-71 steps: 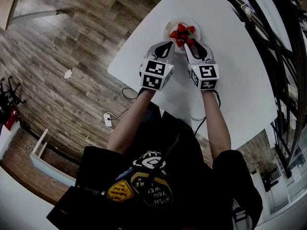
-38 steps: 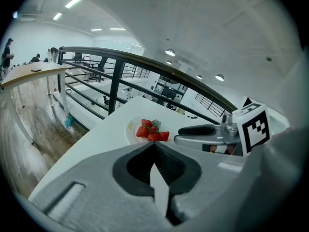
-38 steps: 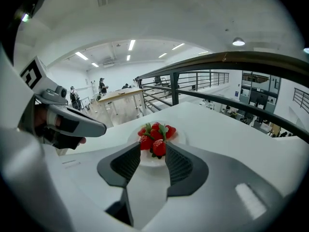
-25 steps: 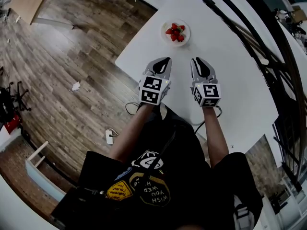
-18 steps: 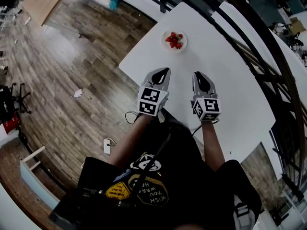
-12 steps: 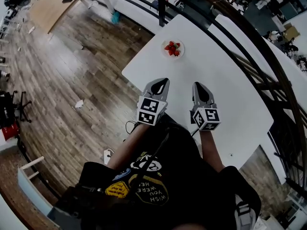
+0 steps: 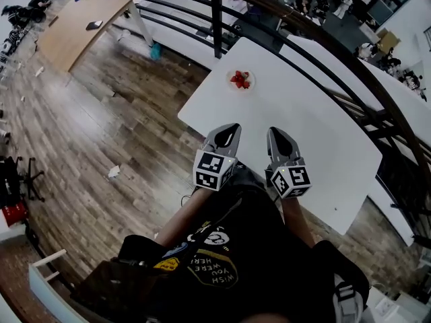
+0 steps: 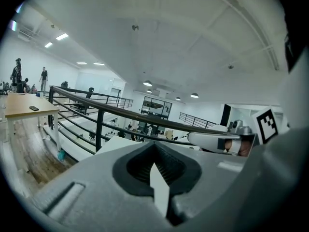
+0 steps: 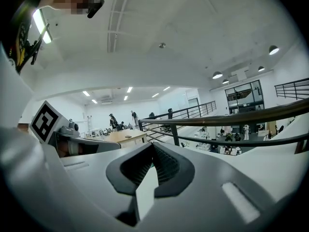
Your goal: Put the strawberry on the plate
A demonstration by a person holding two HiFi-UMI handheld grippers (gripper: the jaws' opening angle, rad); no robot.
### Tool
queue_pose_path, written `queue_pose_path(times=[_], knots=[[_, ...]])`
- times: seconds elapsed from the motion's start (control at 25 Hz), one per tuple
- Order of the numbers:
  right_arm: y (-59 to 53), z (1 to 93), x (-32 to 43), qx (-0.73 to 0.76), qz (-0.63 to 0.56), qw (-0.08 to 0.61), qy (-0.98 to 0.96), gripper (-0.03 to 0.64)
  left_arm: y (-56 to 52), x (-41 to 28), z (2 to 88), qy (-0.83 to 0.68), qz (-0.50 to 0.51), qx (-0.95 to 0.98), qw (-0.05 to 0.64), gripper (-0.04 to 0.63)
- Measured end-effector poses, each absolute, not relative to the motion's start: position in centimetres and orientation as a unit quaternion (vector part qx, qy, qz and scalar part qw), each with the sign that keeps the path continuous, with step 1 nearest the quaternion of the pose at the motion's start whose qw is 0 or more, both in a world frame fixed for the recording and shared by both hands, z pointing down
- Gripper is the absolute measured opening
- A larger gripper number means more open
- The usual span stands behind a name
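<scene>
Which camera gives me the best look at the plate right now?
The head view: the plate sits small but unobstructed at the table's far end, strawberries on it. Both gripper views look out at the railing and the room; the plate is in neither.

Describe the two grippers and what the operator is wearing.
The left gripper and right gripper match: grey tapered shells with a black ribbed teardrop recess around the jaws. Each carries a white marker cube with black square markers at its rear. No cables show. The person wears a black T-shirt with a yellow and white print; the forearms are bare.
</scene>
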State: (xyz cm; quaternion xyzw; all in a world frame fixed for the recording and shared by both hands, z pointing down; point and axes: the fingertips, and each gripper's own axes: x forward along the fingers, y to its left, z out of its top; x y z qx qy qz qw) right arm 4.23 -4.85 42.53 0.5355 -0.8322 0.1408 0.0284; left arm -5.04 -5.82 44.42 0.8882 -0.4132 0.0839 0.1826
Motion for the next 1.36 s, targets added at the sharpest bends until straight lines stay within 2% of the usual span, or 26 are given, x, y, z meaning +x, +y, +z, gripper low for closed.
queue_pose_path(times=[0.52, 0.76, 0.88, 1.36], knots=[[-3.3, 38.6, 5.2, 0.517, 0.141, -0.028, -0.844, 0.003, -4.2, -3.2, 40.6, -0.421, 0.062, 0.891, 0.16, 0.002], [-3.3, 38.1, 6.3, 0.502, 0.129, -0.029, -0.855, 0.003, -4.5, -0.3, 39.3, -0.399, 0.026, 0.905, 0.141, 0.002], [-2.8, 38.1, 6.9, 0.495, 0.136, -0.028, -0.858, 0.003, -4.3, 0.9, 39.0, -0.397, 0.033, 0.909, 0.122, 0.002], [-3.1, 38.1, 7.3, 0.484, 0.127, -0.021, -0.866, 0.003, -4.5, 1.3, 40.1, -0.416, 0.07, 0.897, 0.128, 0.002]])
